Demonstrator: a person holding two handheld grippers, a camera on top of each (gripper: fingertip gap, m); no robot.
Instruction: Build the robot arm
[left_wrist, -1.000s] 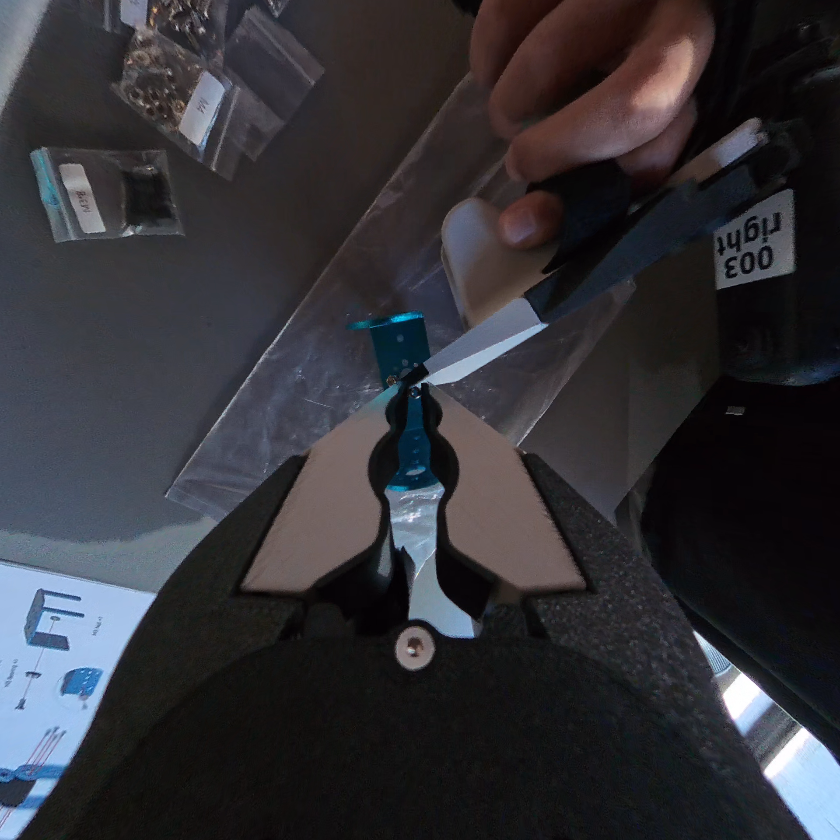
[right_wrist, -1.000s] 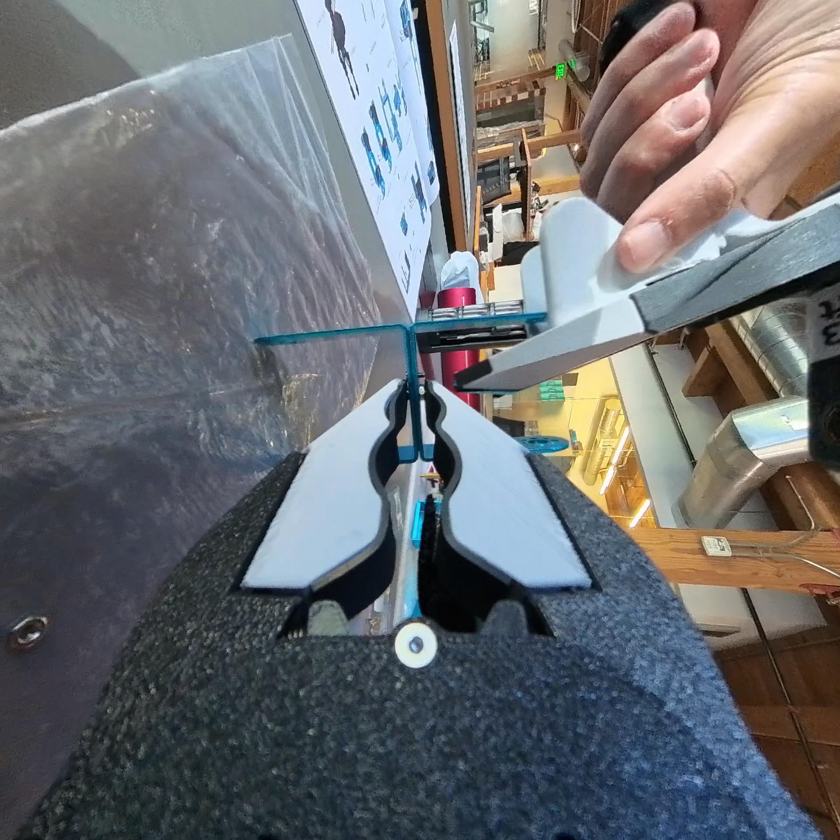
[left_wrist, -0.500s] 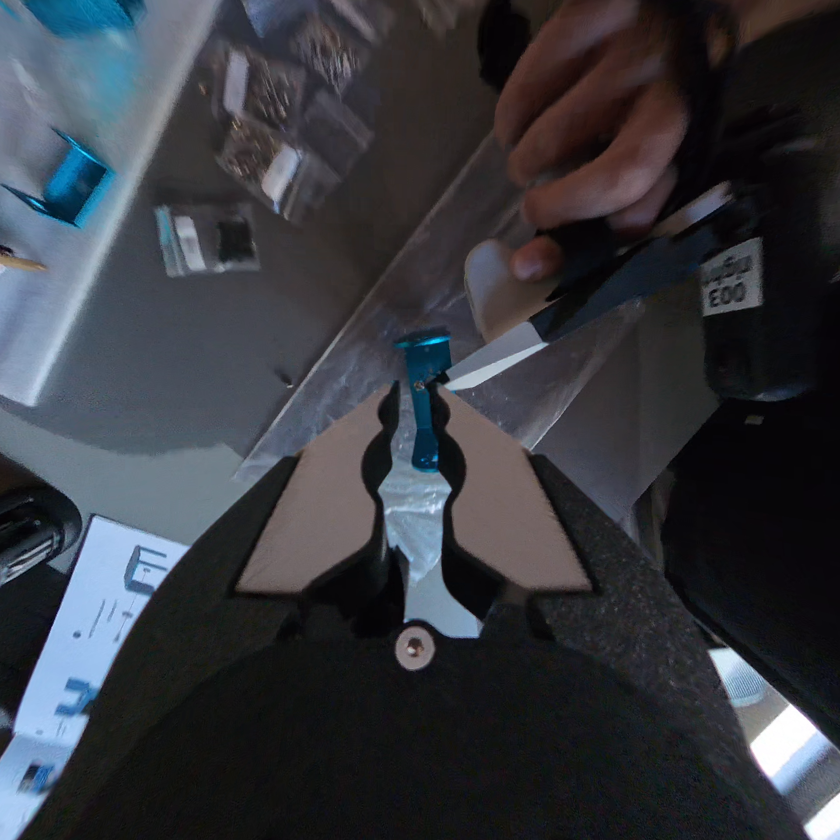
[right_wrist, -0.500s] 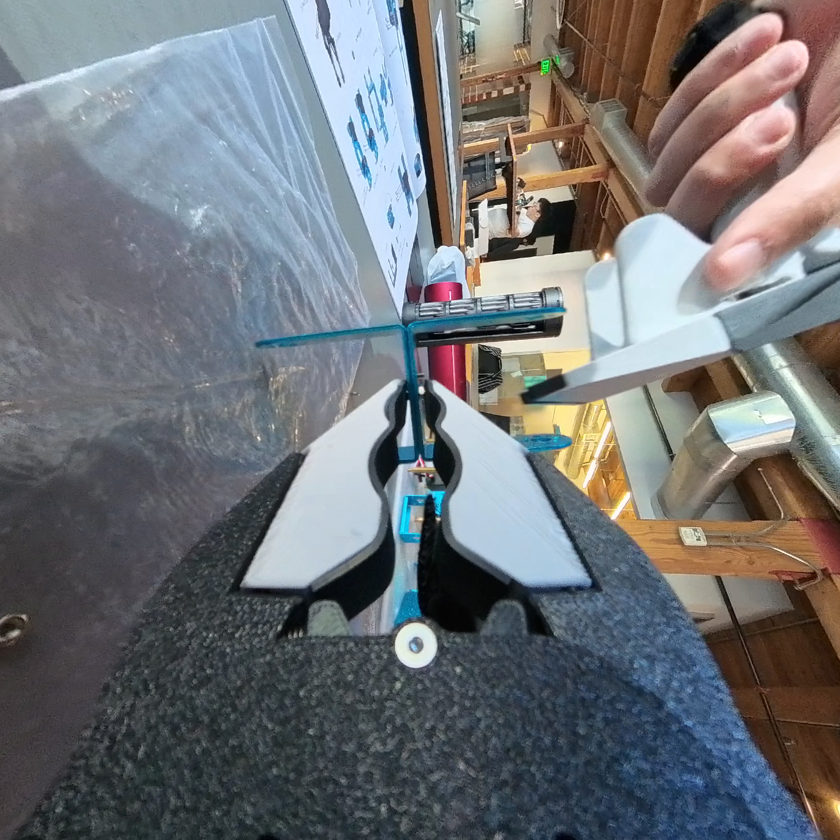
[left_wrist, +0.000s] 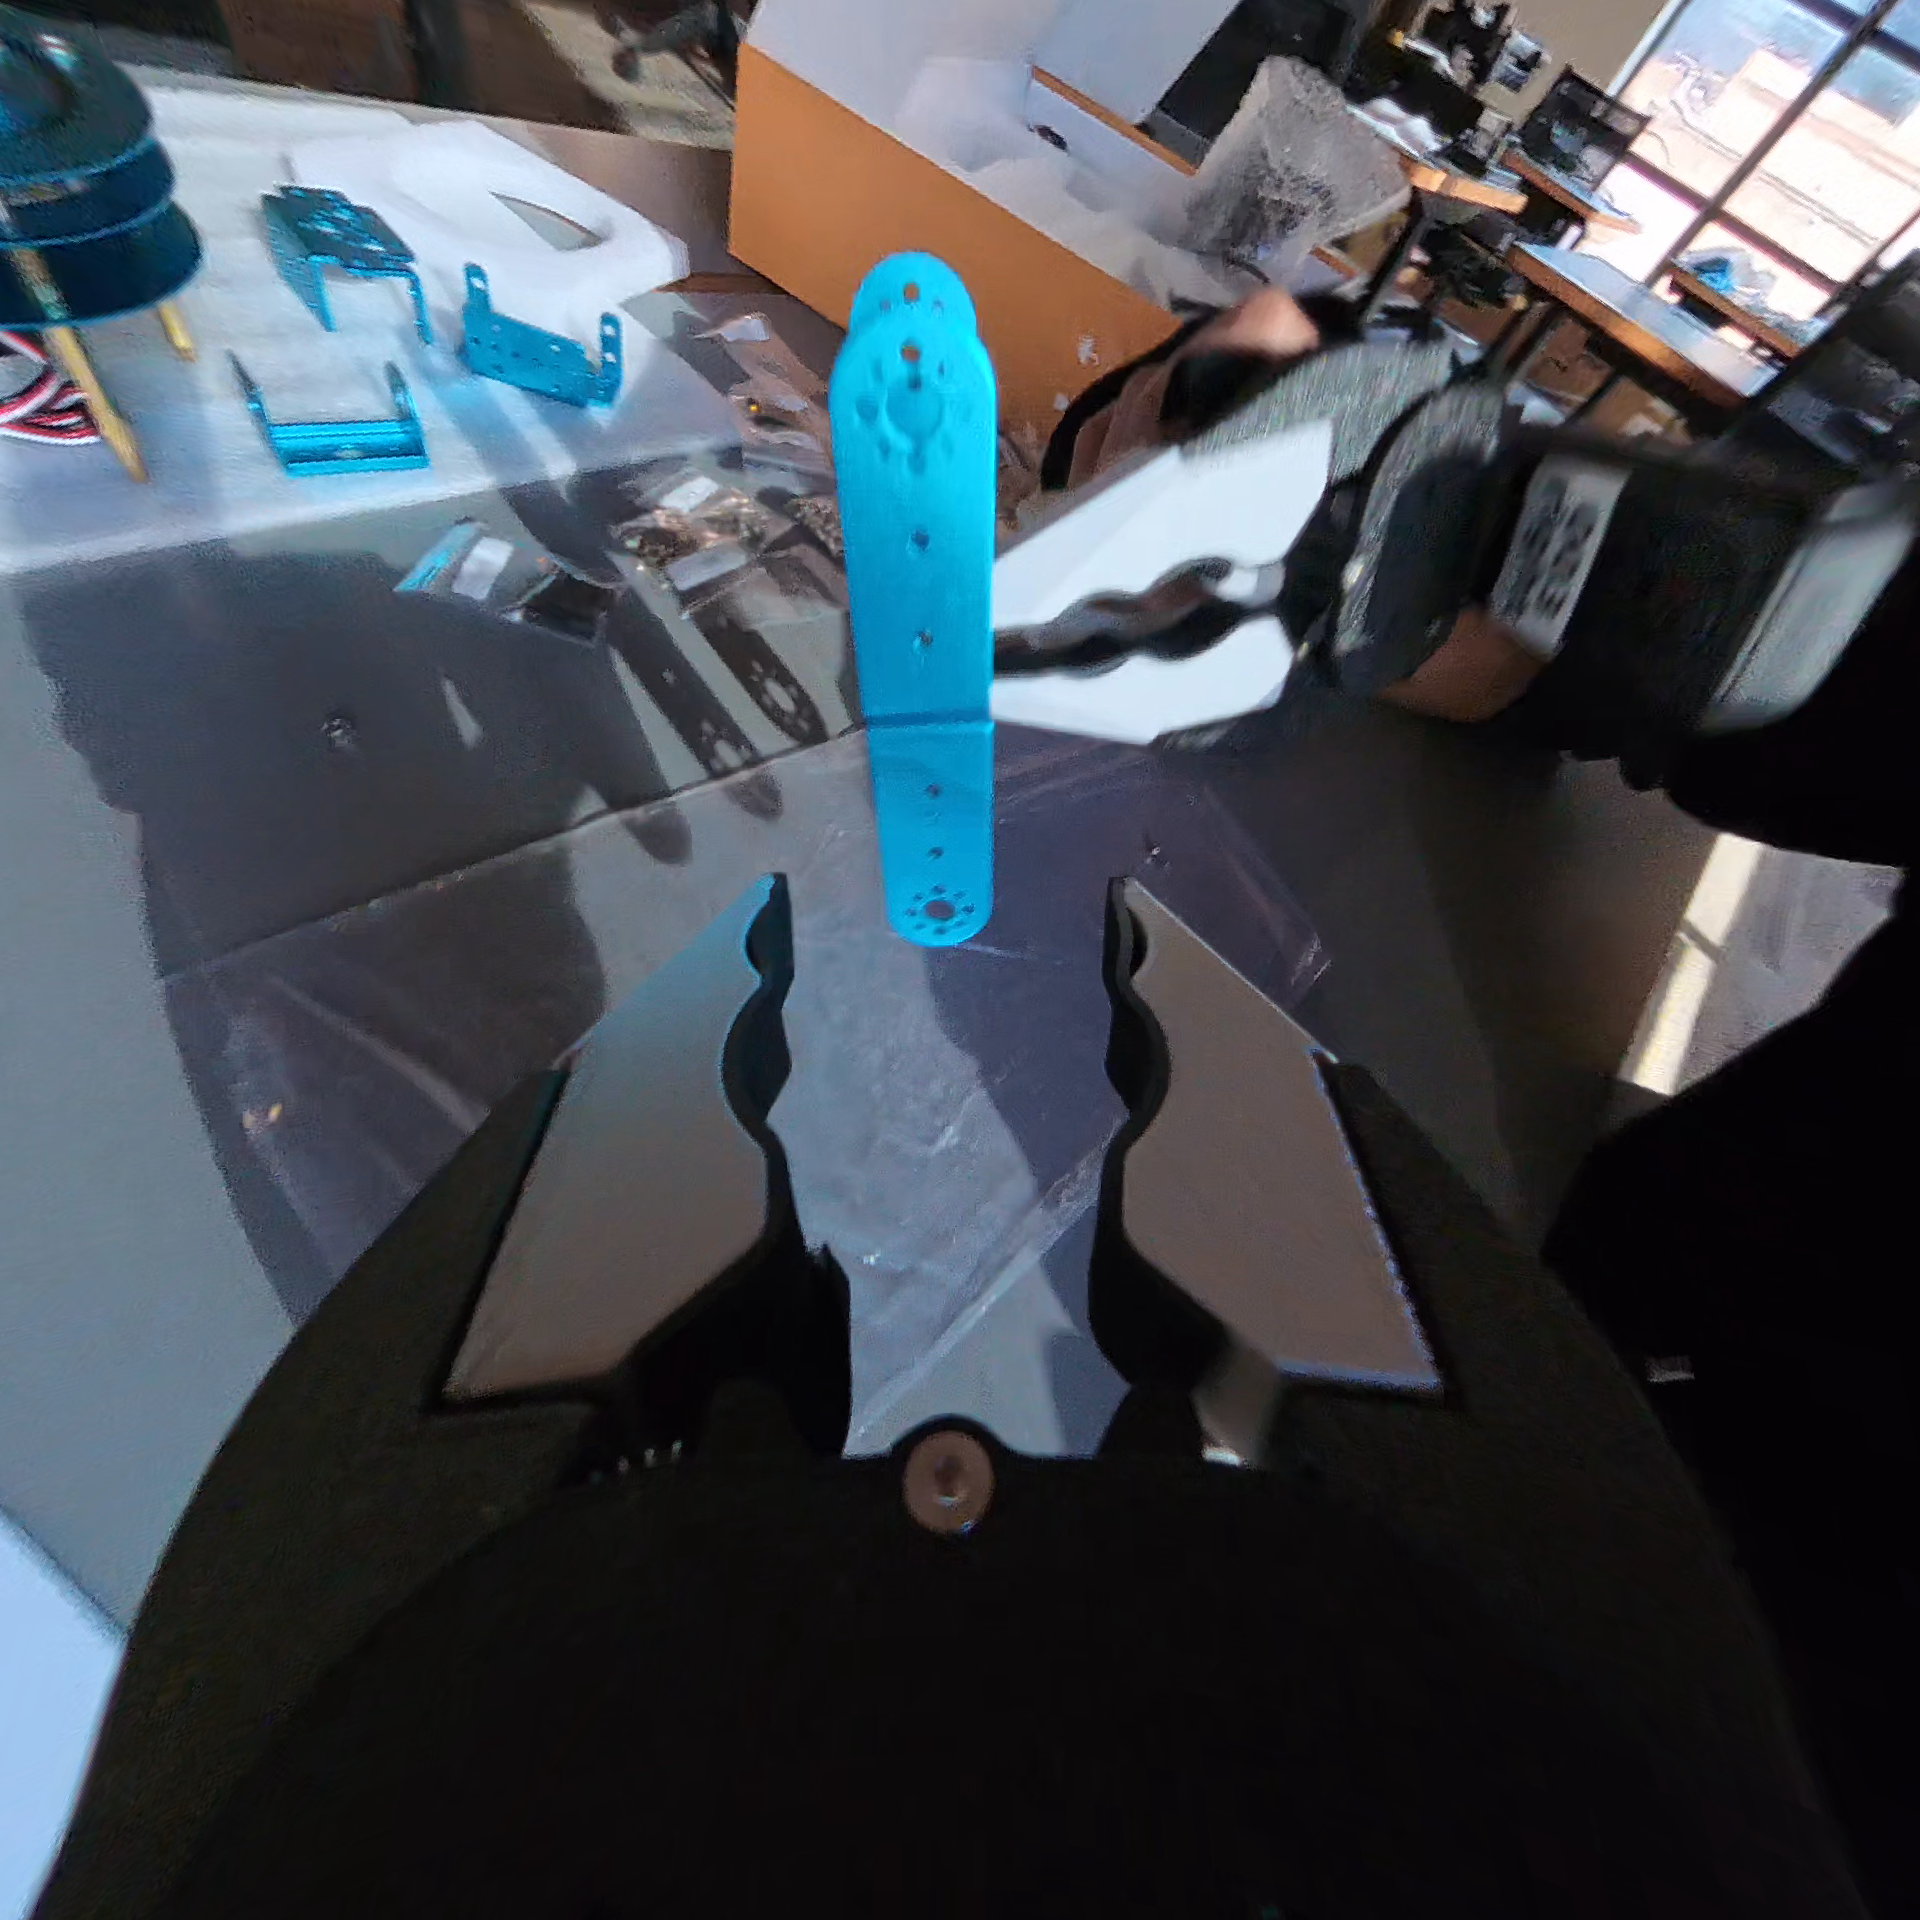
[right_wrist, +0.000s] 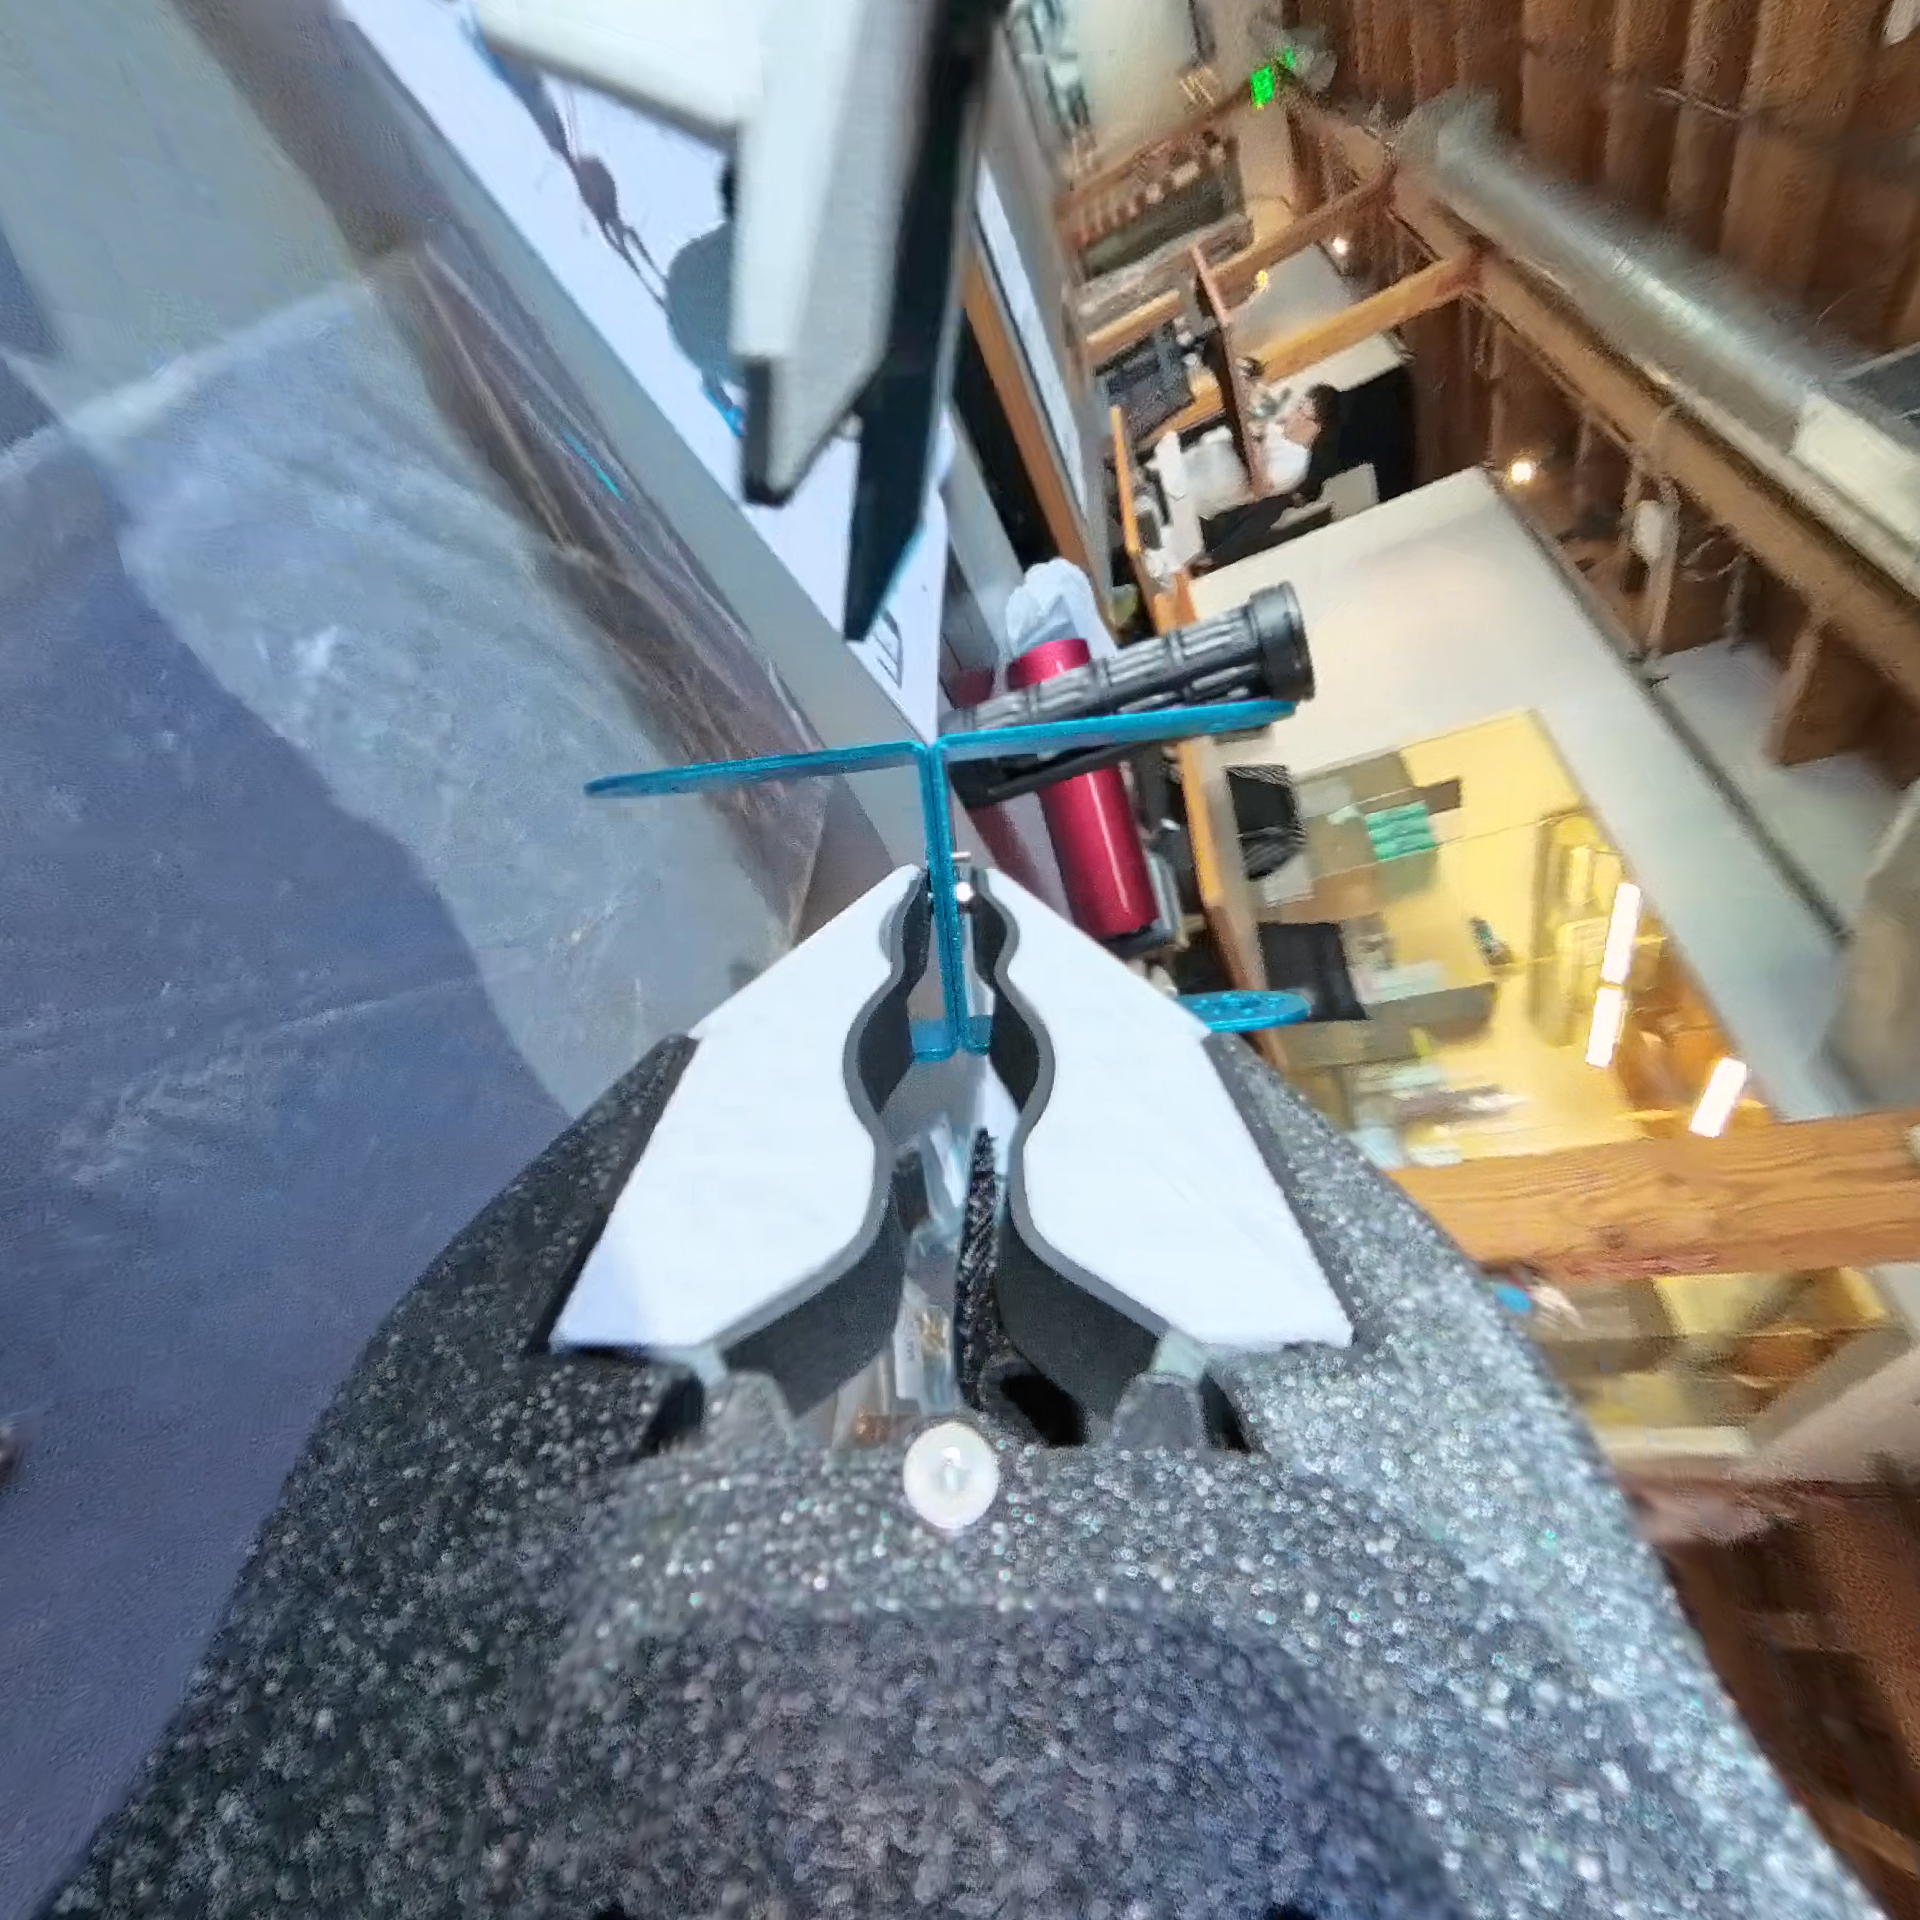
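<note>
Right gripper (right_wrist: 951, 883): clamps blue bracket (right_wrist: 940, 831), part hidden between fingers.
Left gripper (left_wrist: 945, 904): spread, empty, clear of bracket.

Your right gripper (right_wrist: 945, 904) pinches the blue metal bracket (left_wrist: 914, 623), a thin, hole-dotted piece with flat wings spread to both sides, held above the clear plastic bag (left_wrist: 914, 1122); your left gripper (left_wrist: 940, 914) gapes empty before it.
</note>
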